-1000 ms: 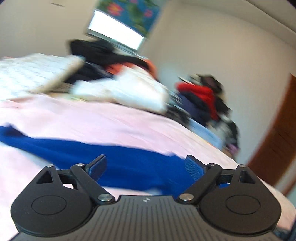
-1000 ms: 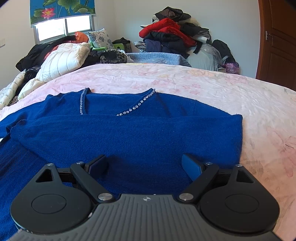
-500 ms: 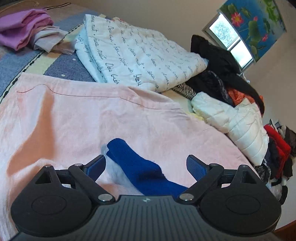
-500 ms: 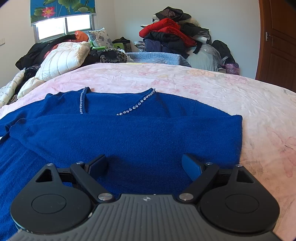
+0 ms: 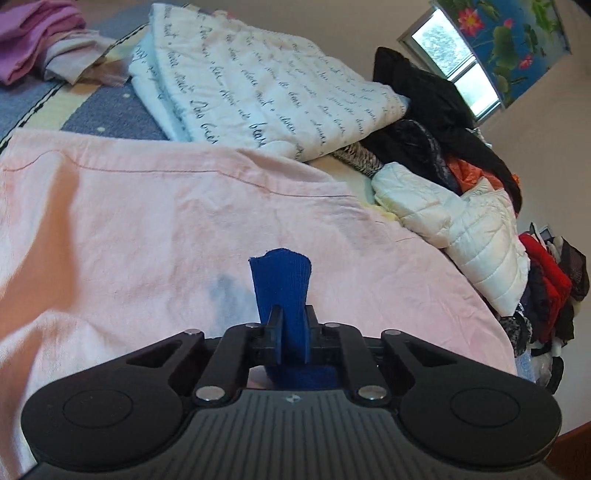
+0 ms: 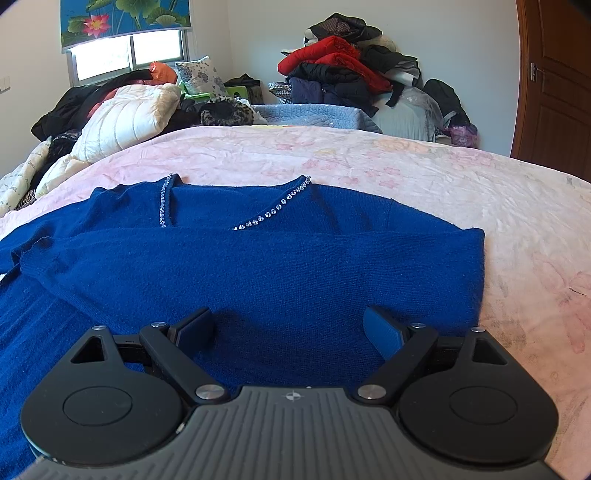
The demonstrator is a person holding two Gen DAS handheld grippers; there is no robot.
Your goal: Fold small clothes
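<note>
Blue knit sleeve cuff (image 5: 282, 284) sits pinched in the left gripper (image 5: 291, 332); jaws have just been closing and now stand together, clamped on the cuff, its open end sticking up past the pads. Left wrist view: cuff lifted just above the pink bedsheet (image 5: 147, 221), a faint shadow on the sheet beside it. Past the sheet's hem, a white quilt with script print (image 5: 258, 81) lies folded, with purple folded cloth (image 5: 33, 33) in the far left corner on a blue patterned cover (image 5: 110, 118). White puffer jacket (image 5: 472, 236) lies to the right of the quilt, black garments (image 5: 436, 99) heaped behind it, window (image 5: 458, 70) with a lotus-print blind (image 5: 509, 40) above.

Right wrist view: right gripper (image 6: 291, 332) jaws wide apart, nothing between the pads, hovering low over the blue sweater (image 6: 277, 273). Sweater lies flat on the bed, rhinestone-trimmed V-neck (image 6: 273, 214) pointing away from the camera, one sleeve folded across the body, right edge straight. Pink floral sheet shows around it. Clothes pile (image 6: 351, 70) stacked against the far wall, brown door (image 6: 554, 85) at right.
</note>
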